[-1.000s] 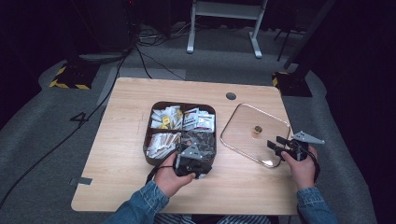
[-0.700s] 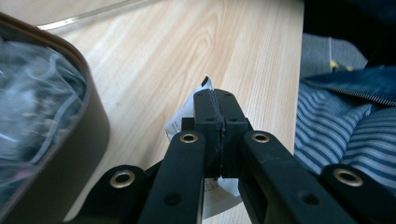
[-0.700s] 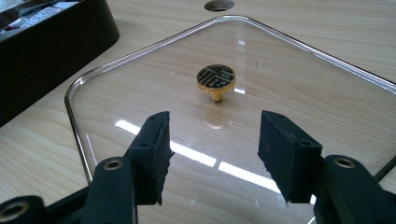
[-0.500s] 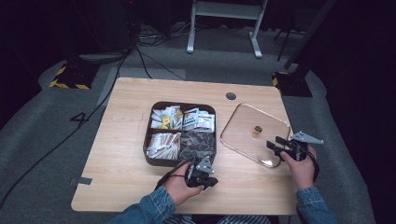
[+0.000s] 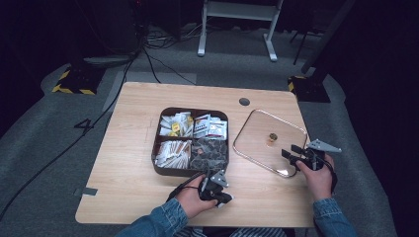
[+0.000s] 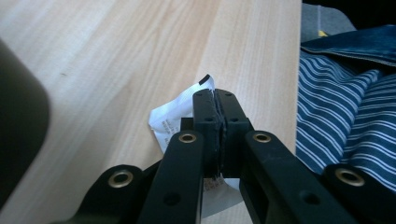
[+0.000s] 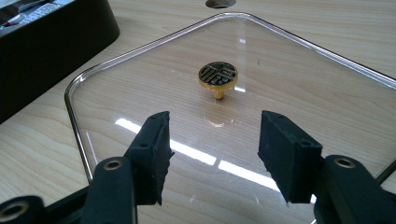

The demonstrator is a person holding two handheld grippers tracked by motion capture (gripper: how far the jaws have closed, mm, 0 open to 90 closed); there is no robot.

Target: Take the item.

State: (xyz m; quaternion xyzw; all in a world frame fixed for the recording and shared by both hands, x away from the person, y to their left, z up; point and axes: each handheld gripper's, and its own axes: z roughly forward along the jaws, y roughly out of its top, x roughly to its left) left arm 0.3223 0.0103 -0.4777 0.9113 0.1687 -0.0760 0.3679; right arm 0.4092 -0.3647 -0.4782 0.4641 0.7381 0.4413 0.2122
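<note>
My left gripper [image 5: 221, 196] is low over the table's near edge, in front of the dark compartment box [image 5: 156, 150]. Its jaws are shut on a small white printed packet [image 6: 172, 119] whose lower edge rests against the wood. They have just eased apart very slightly, with the packet still pinched between them. My right gripper [image 5: 289, 152] stands open at the near edge of the clear glass lid [image 5: 257, 129], which lies flat on the table. In the right gripper view, nothing is between the jaws of my right gripper [image 7: 212, 135], and the lid's gold knob [image 7: 218, 74] sits just beyond them.
The box holds several packets in each of its compartments. A round cable hole [image 5: 244, 101] is in the table [image 5: 133, 108] behind the lid. A striped shirt and denim sleeve [image 6: 350, 88] lie close to the left gripper. The box's dark wall [image 7: 51, 42] stands left of the lid.
The left hand has drawn back from the box's front compartment toward the near table edge and sunk lower, carrying the white packet. The right hand has kept still.
</note>
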